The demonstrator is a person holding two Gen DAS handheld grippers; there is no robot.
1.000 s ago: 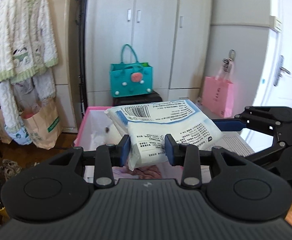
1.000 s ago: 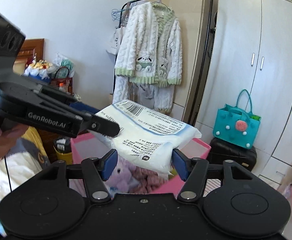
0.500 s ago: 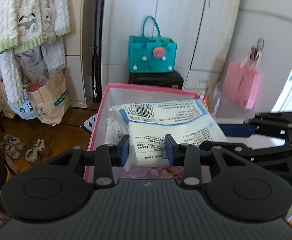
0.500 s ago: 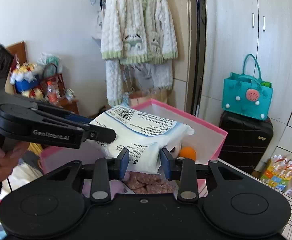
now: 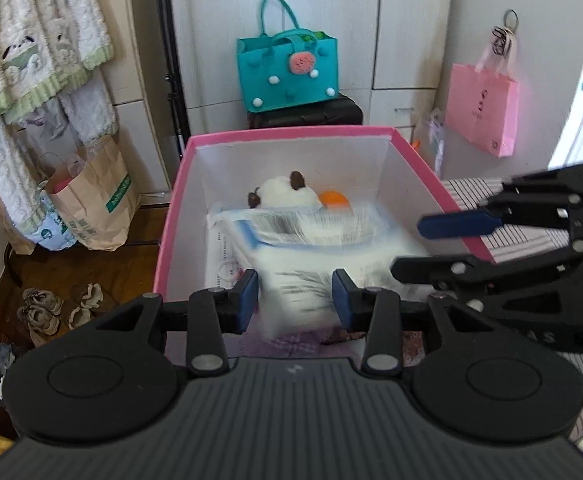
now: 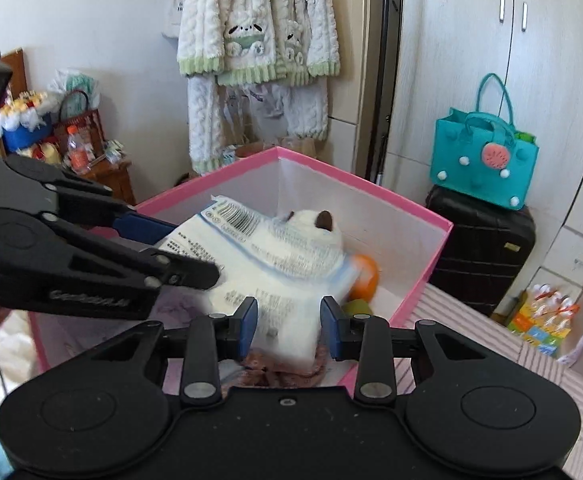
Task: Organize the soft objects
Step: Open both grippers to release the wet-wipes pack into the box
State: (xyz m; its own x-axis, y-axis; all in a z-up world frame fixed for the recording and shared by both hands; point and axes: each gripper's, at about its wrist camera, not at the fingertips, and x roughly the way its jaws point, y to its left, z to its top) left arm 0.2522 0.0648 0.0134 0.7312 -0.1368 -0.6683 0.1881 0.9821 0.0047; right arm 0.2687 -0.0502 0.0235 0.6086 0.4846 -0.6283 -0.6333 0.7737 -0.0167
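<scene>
While both the left gripper [image 5: 294,294] and right gripper [image 6: 288,327] pinch its near edges over the pink box [image 5: 291,133], the soft white tissue pack [image 6: 279,258] looks light, squashy and slippery-wrapped, best held by its ends.

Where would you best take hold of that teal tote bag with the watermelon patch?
Probably by the handles. The teal tote bag stands upright on the black suitcase, and its two looped handles rise clear above the open top. I would bring a gripper in from above or from the front and pinch a loop near its top. The flat sides look too wide to pinch.
</scene>
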